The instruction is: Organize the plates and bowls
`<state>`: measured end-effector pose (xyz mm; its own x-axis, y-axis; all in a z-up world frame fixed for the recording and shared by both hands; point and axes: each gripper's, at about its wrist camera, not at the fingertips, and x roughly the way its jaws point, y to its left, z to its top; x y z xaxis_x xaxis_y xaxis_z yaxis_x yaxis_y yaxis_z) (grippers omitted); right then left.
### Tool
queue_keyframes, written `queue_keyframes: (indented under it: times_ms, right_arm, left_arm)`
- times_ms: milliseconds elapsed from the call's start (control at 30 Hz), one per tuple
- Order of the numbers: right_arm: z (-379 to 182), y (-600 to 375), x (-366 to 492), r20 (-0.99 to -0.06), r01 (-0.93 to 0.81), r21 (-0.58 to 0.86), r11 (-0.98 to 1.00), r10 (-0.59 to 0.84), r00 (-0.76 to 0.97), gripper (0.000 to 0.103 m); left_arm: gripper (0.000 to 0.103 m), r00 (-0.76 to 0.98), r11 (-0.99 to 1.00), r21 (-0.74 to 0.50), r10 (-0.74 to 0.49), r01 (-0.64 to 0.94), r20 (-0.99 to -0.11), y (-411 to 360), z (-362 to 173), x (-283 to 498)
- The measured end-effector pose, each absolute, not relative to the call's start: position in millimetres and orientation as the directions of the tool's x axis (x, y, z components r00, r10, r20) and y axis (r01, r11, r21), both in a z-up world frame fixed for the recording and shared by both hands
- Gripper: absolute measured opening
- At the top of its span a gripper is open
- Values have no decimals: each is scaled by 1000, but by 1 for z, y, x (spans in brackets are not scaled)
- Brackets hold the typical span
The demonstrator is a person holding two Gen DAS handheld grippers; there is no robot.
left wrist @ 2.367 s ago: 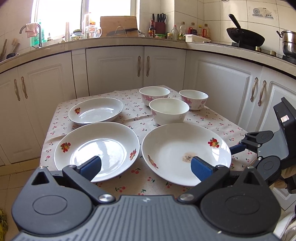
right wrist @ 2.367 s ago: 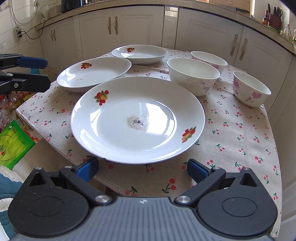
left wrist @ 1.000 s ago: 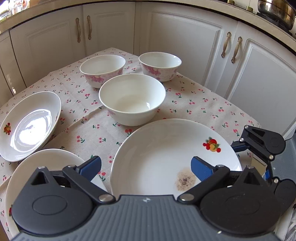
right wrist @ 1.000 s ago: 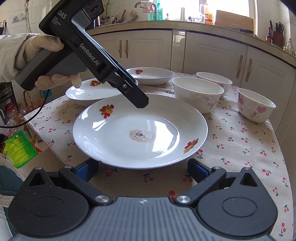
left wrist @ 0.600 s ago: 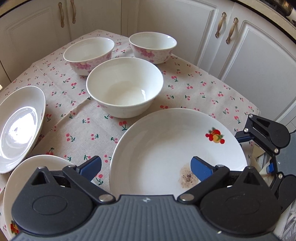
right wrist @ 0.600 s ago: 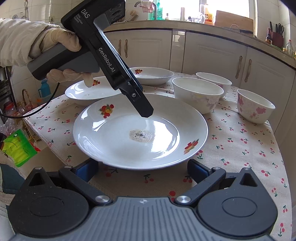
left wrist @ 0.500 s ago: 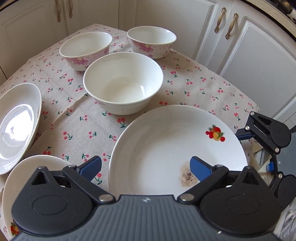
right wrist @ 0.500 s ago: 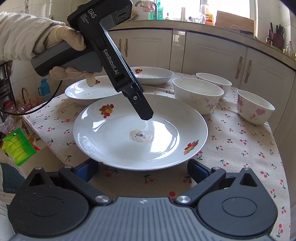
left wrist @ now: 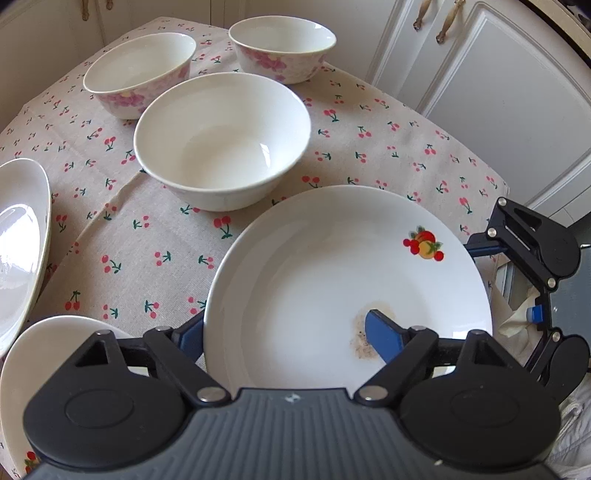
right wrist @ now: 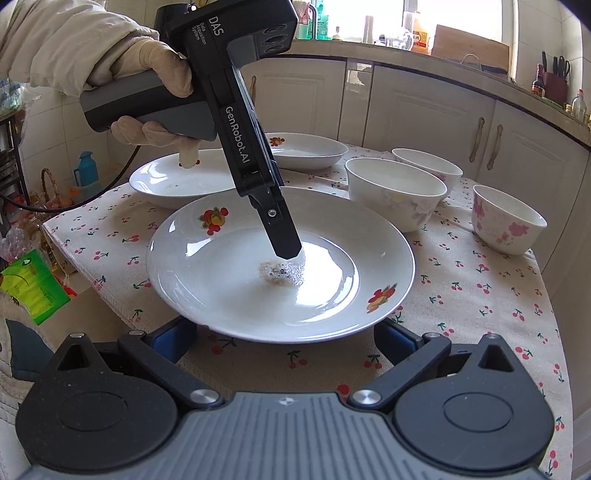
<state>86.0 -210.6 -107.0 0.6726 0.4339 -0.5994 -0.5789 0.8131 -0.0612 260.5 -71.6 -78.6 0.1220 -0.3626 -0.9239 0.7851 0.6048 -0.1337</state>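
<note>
A table [right wrist: 480,295] stands in a kitchen, with a pale cloth [left wrist: 155,236] on it that has small red cherries all over. Behind the table run white cupboard doors [right wrist: 424,118] with curly metal handles [right wrist: 480,138]. Above the doors is a long worktop [right wrist: 406,62] with bottles, a wooden board [right wrist: 467,46] and a knife block [right wrist: 554,86]. Bright daylight comes through a window [right wrist: 454,14] above the worktop. Left of the table the wall has white tiles [right wrist: 44,140].

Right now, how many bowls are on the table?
3: a plain white bowl just beyond the stained plate, and two pink-flowered bowls behind it, one left, one right. None appears hidden.
</note>
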Motion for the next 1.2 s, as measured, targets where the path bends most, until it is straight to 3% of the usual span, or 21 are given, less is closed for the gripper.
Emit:
queue_keyframes:
  times_ms: [500,1200]
  right_arm:
    - [-106,-209,92,-622,-584,-35,811,440,648,103]
    - [-80,-213,94,-644,-598,-15,801,450,619,103]
  left_arm:
    - [86,56,572,-156,-335,805,-941,-77,-83,268]
    - [86,96,586,-181,-409,790,-907,-62,-62,257]
